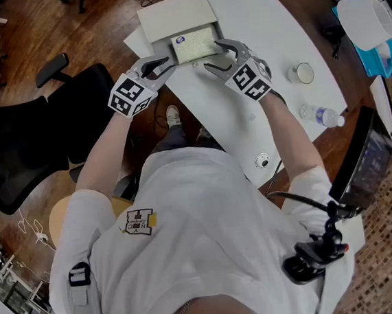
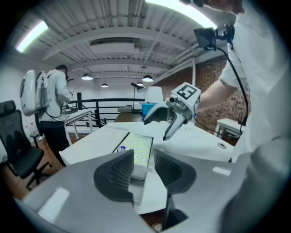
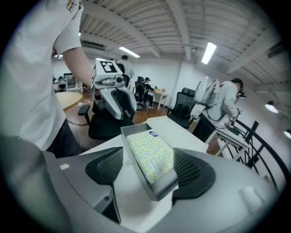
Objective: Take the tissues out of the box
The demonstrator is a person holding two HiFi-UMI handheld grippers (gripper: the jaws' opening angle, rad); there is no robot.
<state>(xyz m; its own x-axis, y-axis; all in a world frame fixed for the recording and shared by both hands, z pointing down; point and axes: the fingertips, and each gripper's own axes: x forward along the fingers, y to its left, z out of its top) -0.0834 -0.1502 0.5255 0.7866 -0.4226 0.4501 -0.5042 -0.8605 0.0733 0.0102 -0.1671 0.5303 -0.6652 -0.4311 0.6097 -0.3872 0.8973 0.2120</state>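
A flat white box [image 1: 175, 15] lies open on the white table [image 1: 266, 29], lid folded back. In its tray rests a yellow-green patterned tissue pack [image 1: 195, 44], also visible as the tissue pack [image 2: 137, 146] and the tissue pack [image 3: 152, 155]. My left gripper [image 1: 172, 63] is at the tray's near left corner; in its own view the left gripper [image 2: 143, 168] has narrow jaws closed on the box wall [image 2: 140, 172]. My right gripper [image 1: 215, 56] stands wide at the near right corner. The right gripper [image 3: 148, 170] straddles the box wall [image 3: 160, 190], its left pad clear of it.
On the table to the right are a small round cup [image 1: 303, 73], a lying plastic bottle [image 1: 322, 115] and a small round object [image 1: 262, 160]. A black office chair [image 1: 49, 132] stands left of the table, a monitor [image 1: 369, 160] at the right. People stand in the background.
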